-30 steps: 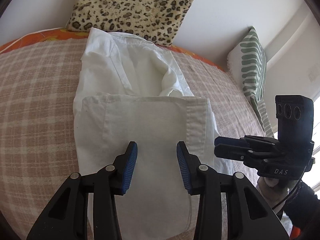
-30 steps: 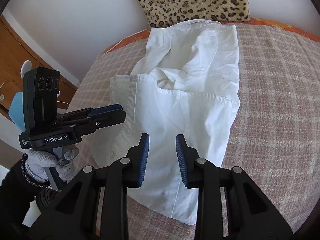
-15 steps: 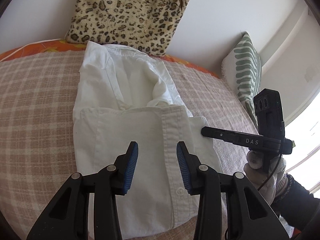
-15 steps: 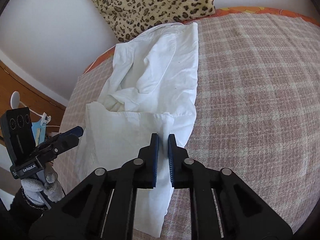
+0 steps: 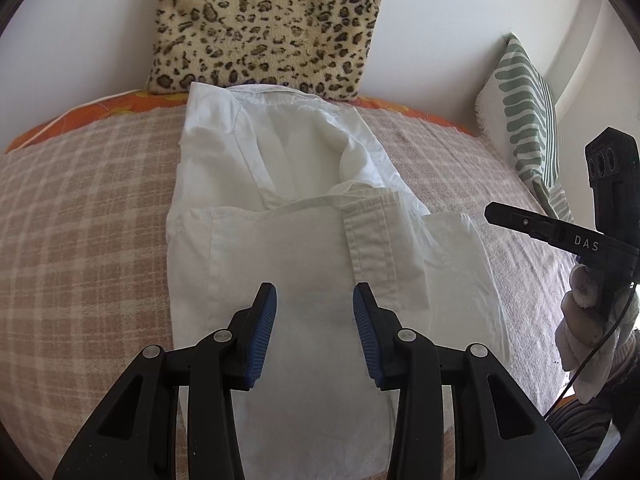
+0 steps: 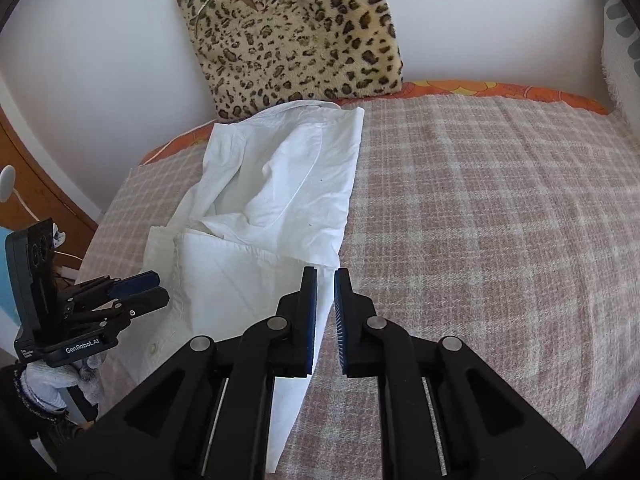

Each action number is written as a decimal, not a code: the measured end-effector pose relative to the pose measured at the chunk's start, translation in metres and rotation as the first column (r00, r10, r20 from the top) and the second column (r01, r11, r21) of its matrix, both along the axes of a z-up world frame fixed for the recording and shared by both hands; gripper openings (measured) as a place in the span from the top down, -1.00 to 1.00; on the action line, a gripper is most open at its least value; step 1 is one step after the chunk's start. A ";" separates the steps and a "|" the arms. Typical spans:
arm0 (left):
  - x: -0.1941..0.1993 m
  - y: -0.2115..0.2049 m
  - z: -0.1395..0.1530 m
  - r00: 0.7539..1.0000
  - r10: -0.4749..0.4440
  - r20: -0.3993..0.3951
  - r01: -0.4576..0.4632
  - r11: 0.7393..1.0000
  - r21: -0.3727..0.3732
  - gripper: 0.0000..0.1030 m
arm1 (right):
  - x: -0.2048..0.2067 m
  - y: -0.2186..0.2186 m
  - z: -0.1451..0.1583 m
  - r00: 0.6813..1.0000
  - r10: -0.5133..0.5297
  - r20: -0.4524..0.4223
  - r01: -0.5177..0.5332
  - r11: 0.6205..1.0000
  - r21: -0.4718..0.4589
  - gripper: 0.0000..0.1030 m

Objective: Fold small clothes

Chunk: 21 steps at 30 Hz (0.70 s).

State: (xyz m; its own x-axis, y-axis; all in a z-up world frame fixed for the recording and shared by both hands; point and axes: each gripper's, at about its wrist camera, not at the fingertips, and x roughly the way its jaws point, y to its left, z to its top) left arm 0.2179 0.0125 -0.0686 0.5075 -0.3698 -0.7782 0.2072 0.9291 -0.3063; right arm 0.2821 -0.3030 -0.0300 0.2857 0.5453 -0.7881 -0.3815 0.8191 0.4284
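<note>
Plaid bedspread bears white shirt; left gripper jaws wide, right gripper jaws nearly closed.

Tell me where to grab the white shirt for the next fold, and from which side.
Grip the white shirt at its near hem corners, coming in low from the near edge. The bottom is already folded up, its button placket exposed, so the doubled near edge gives a claw firm layers.

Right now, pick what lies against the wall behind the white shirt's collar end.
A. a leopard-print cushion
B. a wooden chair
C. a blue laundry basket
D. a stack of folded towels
A: the leopard-print cushion leans on the wall just beyond the far edge of the white shirt.
</note>
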 end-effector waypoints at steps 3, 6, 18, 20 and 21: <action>0.004 0.003 0.014 0.999 0.006 0.043 -0.007 1.000 0.013 0.27 | -0.009 0.021 0.018 0.991 0.125 0.039 -0.128 0.988 0.084 0.81; 0.020 0.017 0.023 0.998 0.046 0.041 -0.045 0.999 -0.008 0.27 | -0.022 0.061 0.020 0.963 0.265 0.050 -0.269 0.960 0.085 0.81; 0.103 0.071 0.031 0.993 0.114 0.020 -0.113 0.993 -0.045 0.09 | 0.010 0.121 -0.049 0.935 0.333 -0.125 -0.337 0.941 -0.019 0.81; 0.122 0.079 0.024 0.994 0.110 0.000 -0.110 0.991 -0.073 0.02 | 0.020 0.108 -0.039 0.932 0.334 -0.143 -0.324 0.942 0.085 0.79; 0.130 0.081 0.020 0.994 0.105 -0.014 -0.106 0.991 -0.083 -0.01 | 0.027 0.100 -0.033 0.934 0.327 -0.145 -0.309 0.942 0.135 0.74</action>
State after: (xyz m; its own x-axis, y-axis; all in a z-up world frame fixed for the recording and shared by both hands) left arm 0.3483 0.0931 -0.0488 0.5397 -0.3790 -0.7517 0.1065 0.9165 -0.3857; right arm 0.3095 -0.2032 -0.0630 -0.0440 0.6709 -0.7402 -0.5316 0.6116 0.5859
